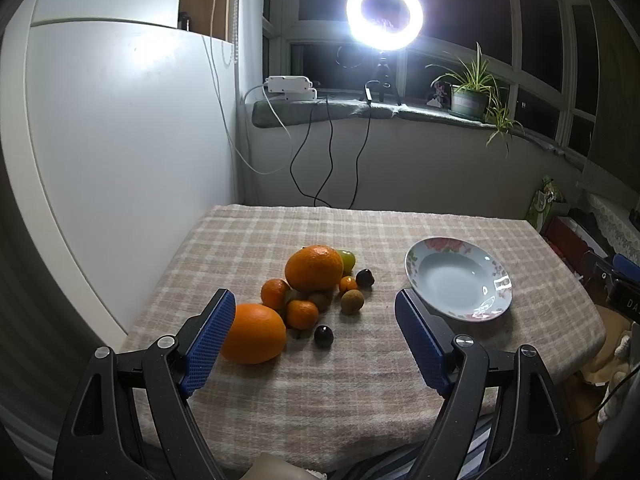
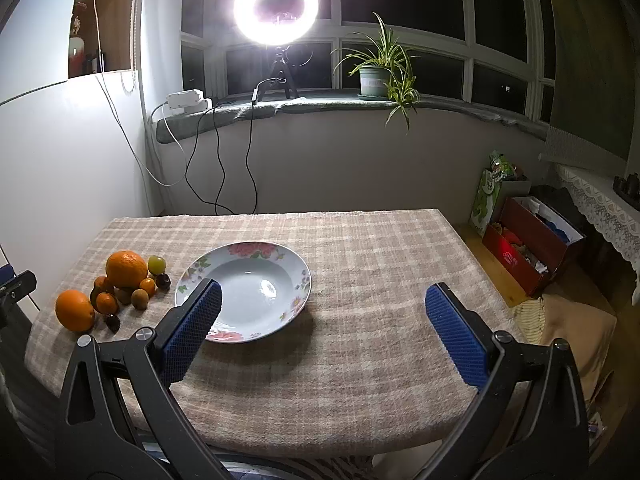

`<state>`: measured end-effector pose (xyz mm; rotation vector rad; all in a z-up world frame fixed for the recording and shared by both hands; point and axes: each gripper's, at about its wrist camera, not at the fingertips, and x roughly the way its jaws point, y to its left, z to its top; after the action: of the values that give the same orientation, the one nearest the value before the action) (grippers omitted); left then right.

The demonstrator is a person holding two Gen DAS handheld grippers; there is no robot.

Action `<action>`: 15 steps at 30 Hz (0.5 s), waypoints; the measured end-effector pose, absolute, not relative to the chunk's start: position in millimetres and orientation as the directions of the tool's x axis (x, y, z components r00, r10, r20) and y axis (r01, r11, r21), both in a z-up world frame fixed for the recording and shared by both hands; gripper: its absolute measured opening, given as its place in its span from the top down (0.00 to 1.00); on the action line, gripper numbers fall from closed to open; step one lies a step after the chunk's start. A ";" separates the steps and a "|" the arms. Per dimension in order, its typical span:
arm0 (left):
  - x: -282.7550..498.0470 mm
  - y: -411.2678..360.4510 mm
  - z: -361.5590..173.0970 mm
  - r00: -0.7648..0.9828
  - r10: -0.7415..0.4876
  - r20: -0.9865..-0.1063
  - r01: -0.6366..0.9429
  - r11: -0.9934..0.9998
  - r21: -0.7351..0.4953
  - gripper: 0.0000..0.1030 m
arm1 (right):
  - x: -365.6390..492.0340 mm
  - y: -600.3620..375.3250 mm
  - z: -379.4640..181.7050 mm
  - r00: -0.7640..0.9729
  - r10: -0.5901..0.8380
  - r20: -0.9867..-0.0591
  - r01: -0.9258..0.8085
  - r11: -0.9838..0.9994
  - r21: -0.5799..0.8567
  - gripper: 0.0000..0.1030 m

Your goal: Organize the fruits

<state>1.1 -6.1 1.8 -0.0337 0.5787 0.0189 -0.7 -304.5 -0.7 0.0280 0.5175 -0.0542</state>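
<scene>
A pile of fruit sits on the checked tablecloth (image 1: 320, 380): a big orange (image 1: 314, 267) at the back, another big orange (image 1: 256, 333) at the front left, small tangerines (image 1: 302, 314), a green grape (image 1: 347, 260), dark cherries (image 1: 323, 336) and brown longans (image 1: 352, 301). An empty flowered plate (image 1: 420, 258) lies to the right of the pile. My left gripper (image 1: 315, 304) is open and empty, above the table in front of the pile. My right gripper (image 2: 323, 294) is open and empty, near the plate (image 2: 296, 264); the pile (image 2: 126, 268) is at its left.
A white wall panel (image 1: 120, 140) runs along the table's left side. A ring light (image 1: 384, 14), cables, a power strip (image 1: 290, 86) and a potted plant (image 1: 468, 100) are on the windowsill behind. Boxes and bags (image 2: 532, 240) stand on the floor right of the table.
</scene>
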 end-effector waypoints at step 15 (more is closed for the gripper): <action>2.2 -6.8 -1.6 0.837 0.008 -0.547 -0.028 0.999 -0.029 0.20 | -1.3 -302.9 -1.1 0.867 -0.037 -0.497 0.051 0.999 0.015 0.00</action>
<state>2.2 -6.8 -1.6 -0.0361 0.5784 0.0192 -1.3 -302.9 -1.1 0.0277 0.5202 -0.0464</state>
